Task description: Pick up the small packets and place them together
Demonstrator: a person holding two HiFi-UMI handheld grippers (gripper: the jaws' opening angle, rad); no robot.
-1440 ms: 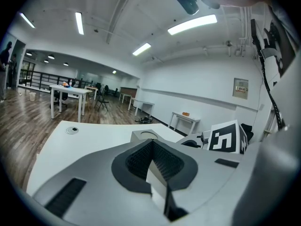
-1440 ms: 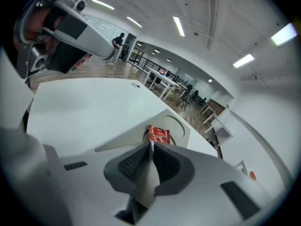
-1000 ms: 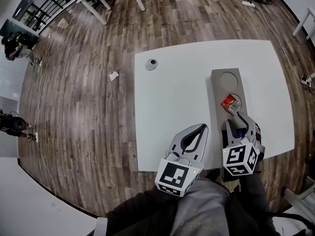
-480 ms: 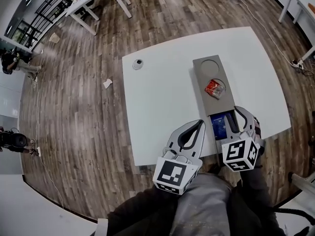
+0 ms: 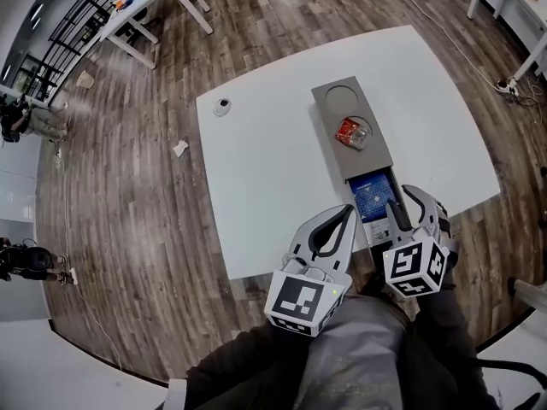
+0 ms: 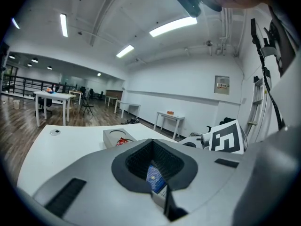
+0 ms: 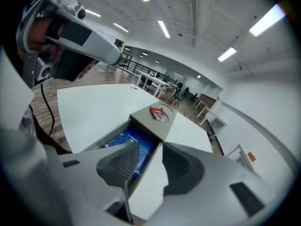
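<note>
Since 1 second ago, the drawer point(image 7: 146, 165) at the near end of the grey box point(image 5: 380, 159) stands further out, and more of its blue contents point(image 5: 373, 196) shows. The red packet point(image 5: 350, 132), which was then just ahead of the right gripper point(image 5: 400, 196), is now well apart from it.

1. Packets. 1 red packet lies on the lid of the grey box, in the shallow recess at mid-length, between the round recess at the far end and the drawer. Nothing touches it. The blue contents cover the drawer floor. They read as further small packets, but no single outline can be made out.

2. Right gripper. It sits at the near right corner of the grey box. Its jaws stand partly spread and straddle the drawer's right wall. The inner finger point(image 7: 123, 161) hangs inside over the blue contents, and the outer finger point(image 7: 181, 166) is outside over the table point(image 5: 265, 161). No pad visibly presses the wall. Judgement: the inner finger serves as a hook to draw the drawer out and give access to the packets.

3. Left gripper point(image 5: 349, 213). It hovers just left of the drawer with its jaws pressed together at the tips and nothing between them. Judgement: it is held clear of the drawer's path. The blue contents lie just beside its tips, and the red packet lies well apart.
</note>
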